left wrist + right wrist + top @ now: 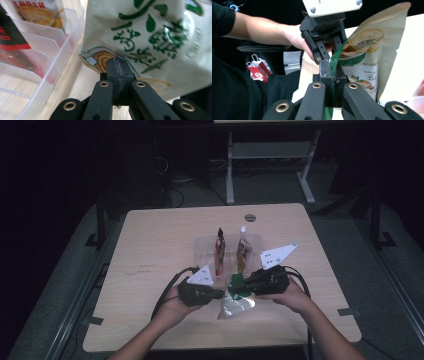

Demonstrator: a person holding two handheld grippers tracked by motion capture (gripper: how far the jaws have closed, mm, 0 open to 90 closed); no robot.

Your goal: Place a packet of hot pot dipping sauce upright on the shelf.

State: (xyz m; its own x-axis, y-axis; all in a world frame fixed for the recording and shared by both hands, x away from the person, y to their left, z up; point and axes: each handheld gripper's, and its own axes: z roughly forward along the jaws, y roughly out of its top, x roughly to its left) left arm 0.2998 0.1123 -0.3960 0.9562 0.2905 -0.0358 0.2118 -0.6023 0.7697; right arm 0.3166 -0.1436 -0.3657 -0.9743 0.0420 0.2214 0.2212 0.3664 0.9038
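Cream-and-green pouch (236, 301) sits just off the near edge of the clear divided tray (202, 251), held above the bench (150, 240) between the two grippers; one pinches each side, so it hangs roughly upright rather than lying flat; likely so it can drop edge-first into a slot.

Right gripper (239, 287): jaws clamped on the pouch's green edge strip (334, 75); in the right gripper view the strip runs straight through the pinch line, so the grip is on the stiff seam, not the soft body; sensible, less slip.

Left gripper (220, 293): jaws together on the opposite edge; the left gripper view has the tips closed on the printed face near the lower corner (100, 58); reads as a steadying hold so the pouch doesn't swing.

Tray: already holds a red-and-black packet (219, 251) and a brown packet (243, 251), both upright in separate slots; the dividers keep them on edge; the tray wall (62, 53) sits right beside the pouch in the left gripper view.

Judgement: pouch is next for a free slot; which one, can't tell; risk is the bottom corner catching a divider.
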